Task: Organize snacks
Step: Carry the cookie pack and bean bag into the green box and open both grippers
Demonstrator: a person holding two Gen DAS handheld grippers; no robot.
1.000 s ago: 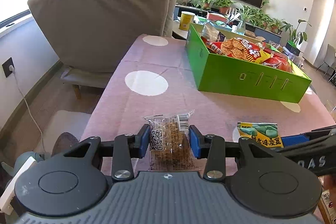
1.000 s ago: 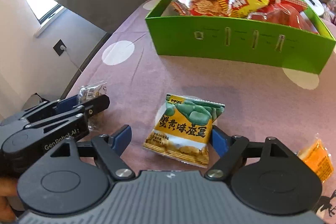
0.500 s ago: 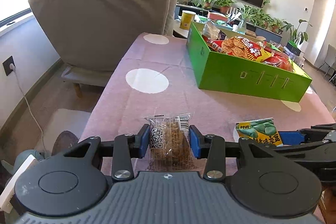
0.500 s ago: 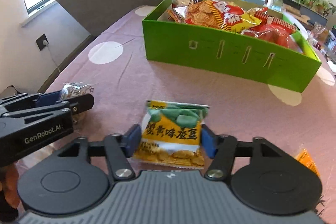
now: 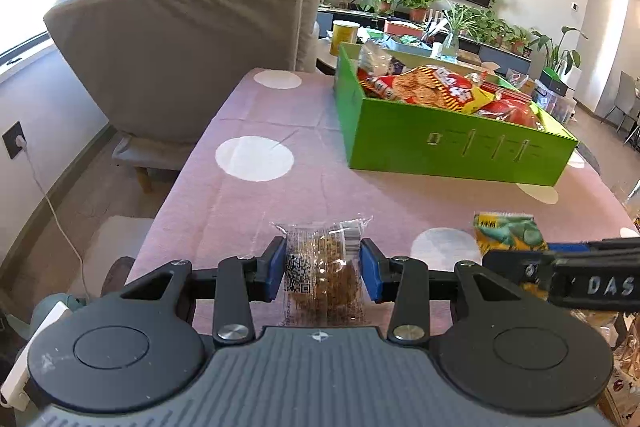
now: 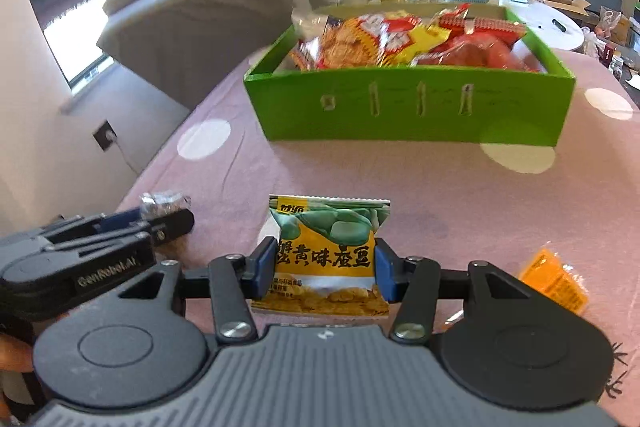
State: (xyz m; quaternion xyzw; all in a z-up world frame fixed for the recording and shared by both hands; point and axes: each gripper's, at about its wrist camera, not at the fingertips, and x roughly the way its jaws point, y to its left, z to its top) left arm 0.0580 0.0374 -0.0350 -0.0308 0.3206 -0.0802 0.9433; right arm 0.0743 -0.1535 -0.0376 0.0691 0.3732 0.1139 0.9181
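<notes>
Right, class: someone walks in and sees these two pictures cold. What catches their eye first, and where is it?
The bright green box at the far side of the pink spotted tablecloth, heaped with red and yellow snack bags. Nearer, the right tongs are closing on a yellow-green bean packet, pads at both its sides. The left tongs grip a clear-wrapped brown cake near the table's front edge.

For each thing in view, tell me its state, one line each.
Left gripper: shut on the clear brown snack packet.
Right gripper: closing, pads on the yellow-green bean snack bag.
Green cardboard box: open, holding snack bags.
Small orange packet: lying loose on the pink tablecloth.
</notes>
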